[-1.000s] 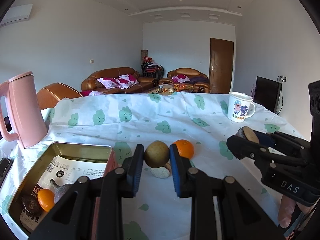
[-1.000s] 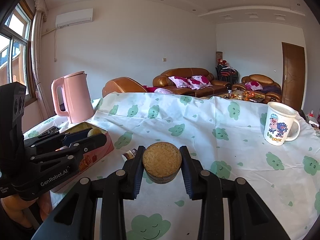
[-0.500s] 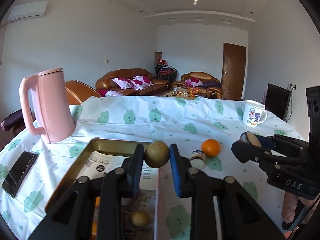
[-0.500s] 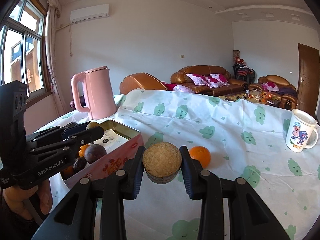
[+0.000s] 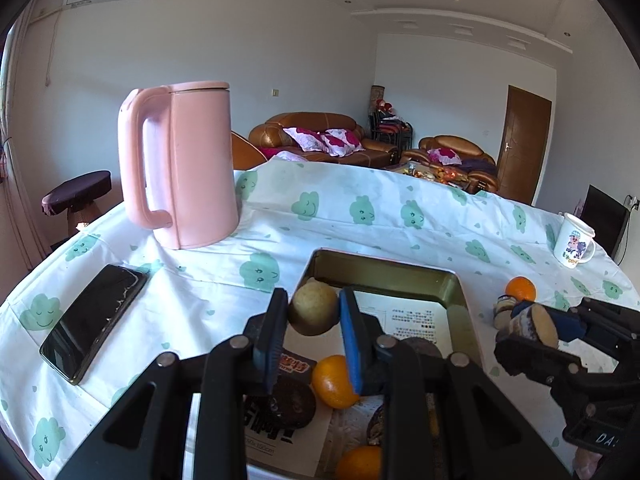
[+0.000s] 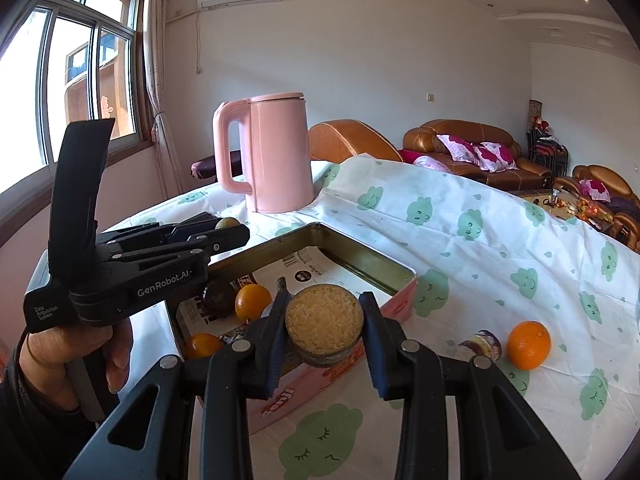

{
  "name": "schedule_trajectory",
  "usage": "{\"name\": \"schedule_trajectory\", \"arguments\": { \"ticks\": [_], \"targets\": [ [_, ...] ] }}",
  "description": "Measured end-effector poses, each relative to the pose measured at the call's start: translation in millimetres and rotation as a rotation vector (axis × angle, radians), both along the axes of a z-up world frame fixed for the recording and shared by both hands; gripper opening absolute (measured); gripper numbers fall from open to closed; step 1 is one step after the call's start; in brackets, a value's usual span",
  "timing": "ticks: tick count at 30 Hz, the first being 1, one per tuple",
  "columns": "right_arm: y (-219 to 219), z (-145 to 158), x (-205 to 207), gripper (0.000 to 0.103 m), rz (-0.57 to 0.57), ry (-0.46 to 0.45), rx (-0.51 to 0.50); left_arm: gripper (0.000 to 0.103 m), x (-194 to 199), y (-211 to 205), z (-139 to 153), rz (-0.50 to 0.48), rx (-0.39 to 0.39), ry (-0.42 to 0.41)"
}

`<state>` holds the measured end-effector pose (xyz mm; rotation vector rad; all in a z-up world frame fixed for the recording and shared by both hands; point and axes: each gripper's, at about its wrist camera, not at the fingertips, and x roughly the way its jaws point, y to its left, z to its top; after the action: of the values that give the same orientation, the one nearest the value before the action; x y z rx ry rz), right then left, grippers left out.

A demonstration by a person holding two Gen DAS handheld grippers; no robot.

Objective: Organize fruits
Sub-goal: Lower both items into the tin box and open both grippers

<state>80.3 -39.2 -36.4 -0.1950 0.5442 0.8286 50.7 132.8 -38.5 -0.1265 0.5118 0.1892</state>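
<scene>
My left gripper [image 5: 313,316] is shut on a round tan-brown fruit [image 5: 313,309] and holds it over the near left part of the gold tin box [image 5: 384,270]. The box holds oranges [image 5: 334,382], a dark fruit [image 5: 290,402] and printed paper. My right gripper [image 6: 324,326] is shut on a cut fruit half [image 6: 324,322] with a pale grainy face, just above the box's pink side [image 6: 400,306]. An orange [image 6: 529,345] and another cut piece [image 6: 482,345] lie on the cloth right of the box.
A pink kettle [image 5: 180,164] stands behind the box on the left. A black phone [image 5: 94,322] lies on the cloth at left. A white cartoon mug [image 5: 573,240] stands at the far right. The table carries a white cloth with green clouds [image 6: 472,224].
Both grippers have moved left with their fruit. The left one now hangs over the tin box and the right one has reached the box's near side.
</scene>
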Motion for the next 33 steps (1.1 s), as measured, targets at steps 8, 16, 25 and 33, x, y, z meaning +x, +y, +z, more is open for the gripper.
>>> {"name": "schedule_trajectory", "arguments": {
  "ticks": [8,16,25,33],
  "targets": [
    [24,-18,1,0.037,0.031,0.04,-0.063,0.027,12,13,-10,0.013,-0.009,0.043],
    [10,-13,-3,0.06,0.015,0.031,-0.051,0.067,7,16,-8,0.039,-0.018,0.022],
    [-32,3,14,0.063,-0.094,0.044,0.032,0.075,1,6,-1,0.034,-0.004,-0.003],
    [-5,-8,3,0.063,-0.048,0.028,-0.075,0.08,-3,-4,4,0.033,0.022,-0.02]
  ]
}}
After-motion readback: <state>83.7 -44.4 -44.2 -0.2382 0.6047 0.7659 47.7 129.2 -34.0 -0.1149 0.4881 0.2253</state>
